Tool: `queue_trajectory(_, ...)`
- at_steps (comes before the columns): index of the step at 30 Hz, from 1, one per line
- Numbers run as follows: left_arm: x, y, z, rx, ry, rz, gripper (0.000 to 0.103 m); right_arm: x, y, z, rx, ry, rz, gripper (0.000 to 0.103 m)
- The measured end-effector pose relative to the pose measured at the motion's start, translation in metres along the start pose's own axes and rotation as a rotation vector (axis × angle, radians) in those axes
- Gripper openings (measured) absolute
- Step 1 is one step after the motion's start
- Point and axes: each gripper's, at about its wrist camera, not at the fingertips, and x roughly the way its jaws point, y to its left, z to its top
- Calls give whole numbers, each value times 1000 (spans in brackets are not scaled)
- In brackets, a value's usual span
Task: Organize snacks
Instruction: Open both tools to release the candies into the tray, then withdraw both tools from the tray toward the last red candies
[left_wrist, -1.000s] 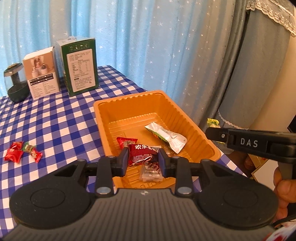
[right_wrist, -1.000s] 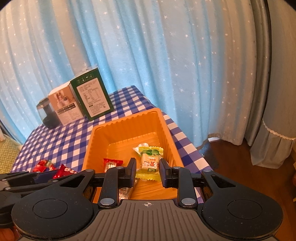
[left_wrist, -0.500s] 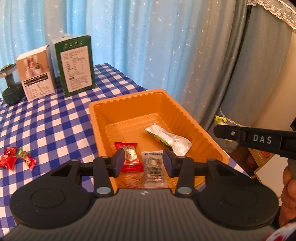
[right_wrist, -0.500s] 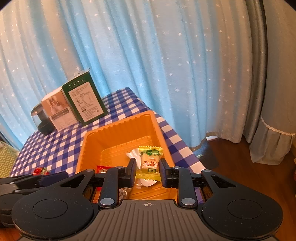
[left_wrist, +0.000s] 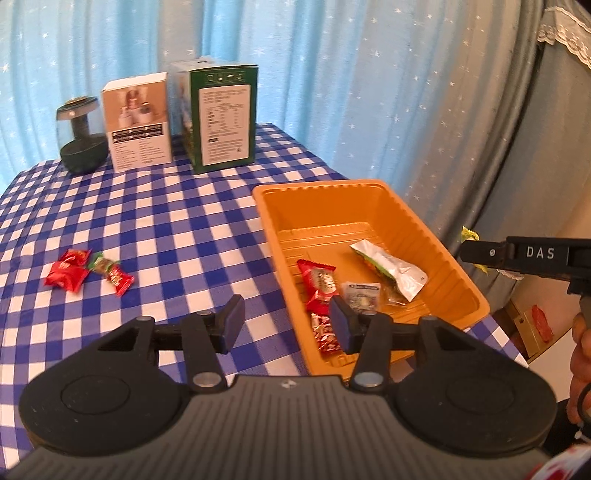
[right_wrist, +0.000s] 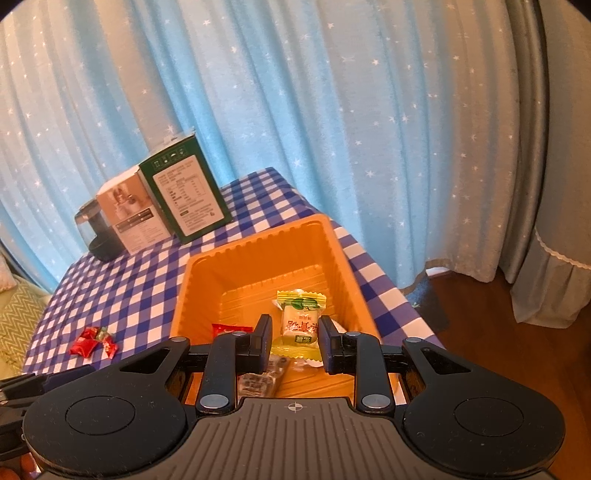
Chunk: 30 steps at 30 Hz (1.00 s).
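Blue star-print curtains (right_wrist: 332, 129) hang behind a checked tablecloth (left_wrist: 155, 229) — wooden floor (right_wrist: 517, 369) beyond.
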Motion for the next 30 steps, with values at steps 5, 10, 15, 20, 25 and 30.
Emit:
queue_trajectory(5,-4,4,-1,-12,-7,4,48,8,3,2,-3,10,30,27)
queue_trajectory(10,-9,7,-6,-22,-10,6,58,15,-3,6,39,16,56,51)
queue_trajectory(15,-18,13,-9,-39,-17,14,59,1,-11,7,87,-10,48,56)
queue_trajectory(20,-33,19,-13,-52,-35,25,65,-15,-10,3,103,2,33,56)
queue_trajectory(25,-52,27,-19,-66,-49,47,67,-31,-1,-6,85,3,44,56)
queue_trajectory(30,-73,40,-26,-84,-57,80,69,-42,20,-15,42,7,70,56)
